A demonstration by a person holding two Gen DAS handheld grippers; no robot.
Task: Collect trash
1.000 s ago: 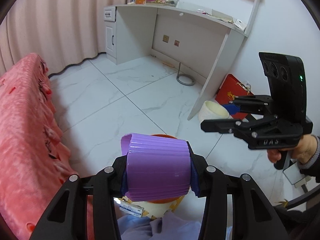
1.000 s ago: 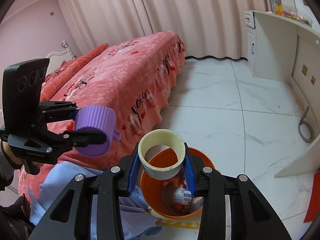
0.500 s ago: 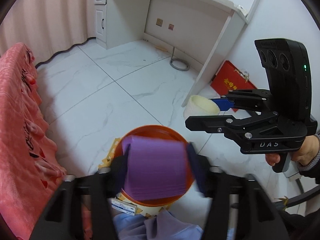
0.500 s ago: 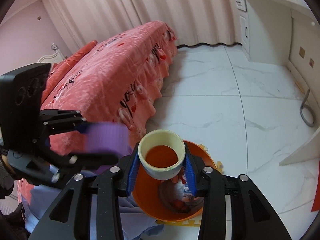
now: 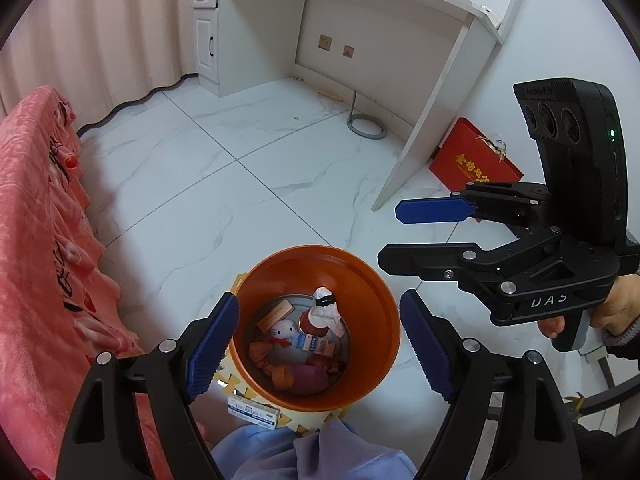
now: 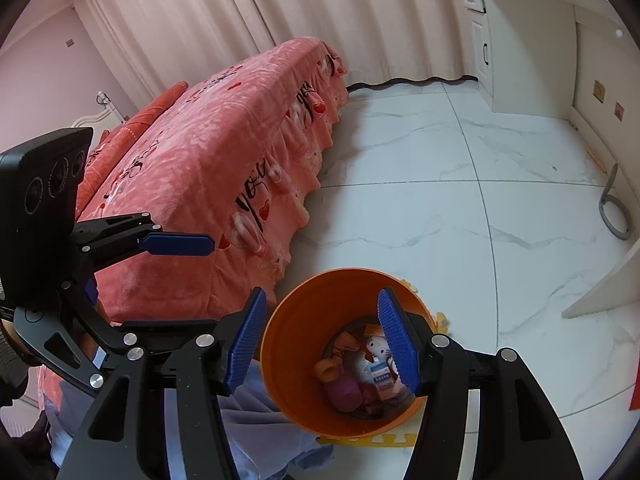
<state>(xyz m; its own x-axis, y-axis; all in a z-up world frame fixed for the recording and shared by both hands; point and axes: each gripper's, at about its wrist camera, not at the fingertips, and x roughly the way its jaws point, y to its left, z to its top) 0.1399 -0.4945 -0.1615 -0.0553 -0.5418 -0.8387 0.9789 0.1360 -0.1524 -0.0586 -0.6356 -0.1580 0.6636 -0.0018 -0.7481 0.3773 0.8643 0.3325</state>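
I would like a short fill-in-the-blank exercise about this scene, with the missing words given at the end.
1. The bin that holds the trash is ____ in colour.
2. Both tools, the left tool and the right tool, are ____ and hold nothing.
3. The purple cup lies ____ the bin.
4. The bed cover beside the bin is ____.

Missing words: orange; open; inside; pink
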